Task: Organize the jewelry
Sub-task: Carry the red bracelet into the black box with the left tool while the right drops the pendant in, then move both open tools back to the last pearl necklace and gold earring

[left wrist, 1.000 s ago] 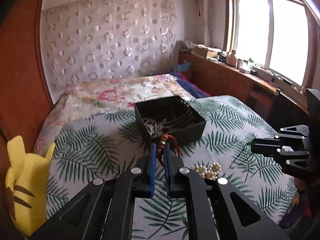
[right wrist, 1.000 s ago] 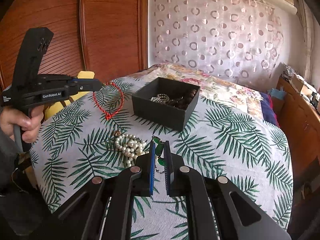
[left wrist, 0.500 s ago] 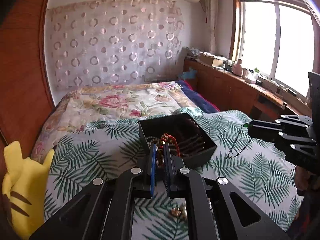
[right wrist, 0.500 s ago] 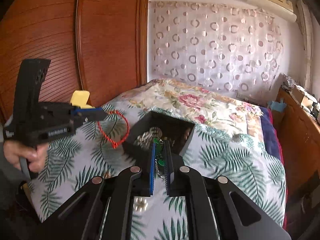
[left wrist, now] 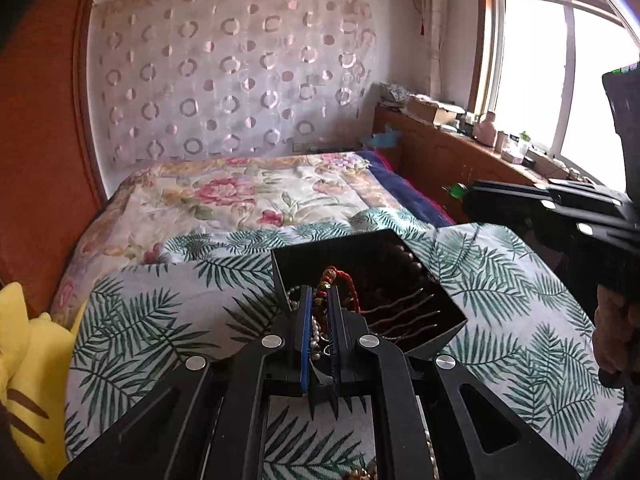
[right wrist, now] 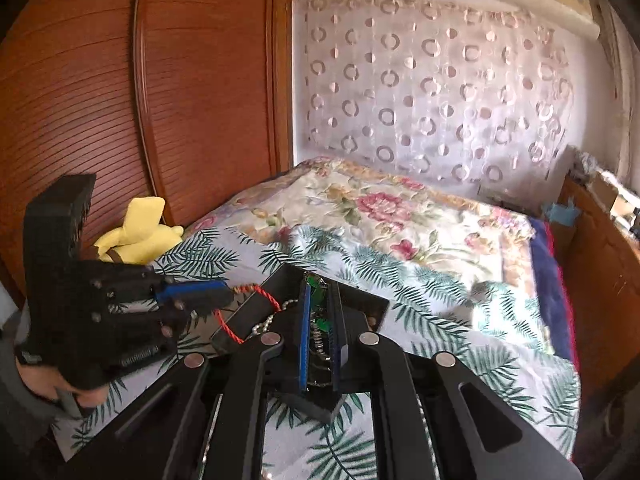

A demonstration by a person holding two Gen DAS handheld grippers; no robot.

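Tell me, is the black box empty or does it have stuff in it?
Not empty. The open black box already holds dark brown beads, white pearls and wavy hairpins.

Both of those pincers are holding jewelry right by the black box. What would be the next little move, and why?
Probably open the left gripper so the red cord bracelet drops in: it already hangs over the open black box, which holds other pieces. The right gripper, clamped on the green bead necklace, could then do the same.

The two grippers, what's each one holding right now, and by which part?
Left gripper pinches the red cord bracelet at its beaded section. Right gripper pinches the green-stone necklace by its chain near the stones.
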